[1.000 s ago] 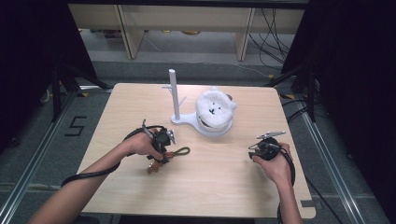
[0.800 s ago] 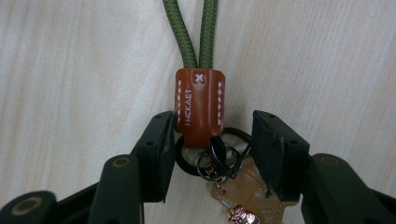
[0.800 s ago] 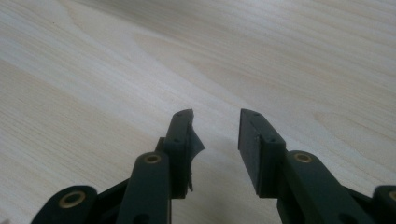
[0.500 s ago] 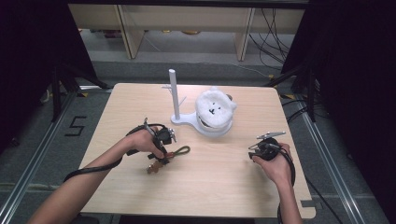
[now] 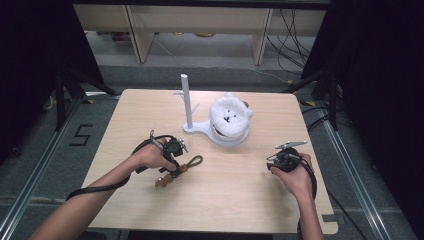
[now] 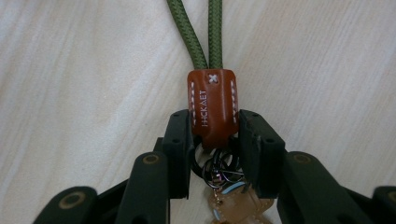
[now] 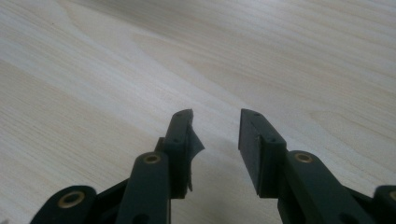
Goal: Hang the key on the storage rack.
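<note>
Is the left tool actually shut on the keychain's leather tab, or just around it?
Shut on it. The left tool has just been closing, and both pads now press the sides of the brown leather tab, with no gap showing.

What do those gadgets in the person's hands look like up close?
Each is a small black tool. The left gripper and right gripper each have two flat black jaws on linked arms with brass-coloured pivots. A black cable trails back along the bare forearm.

High view: fixed above person's side, looks fwd & down on whole table point(image 5: 215, 200). 2 gripper views: v. close, low, along own jaws at tabletop. All 3 share the wood top.
</note>
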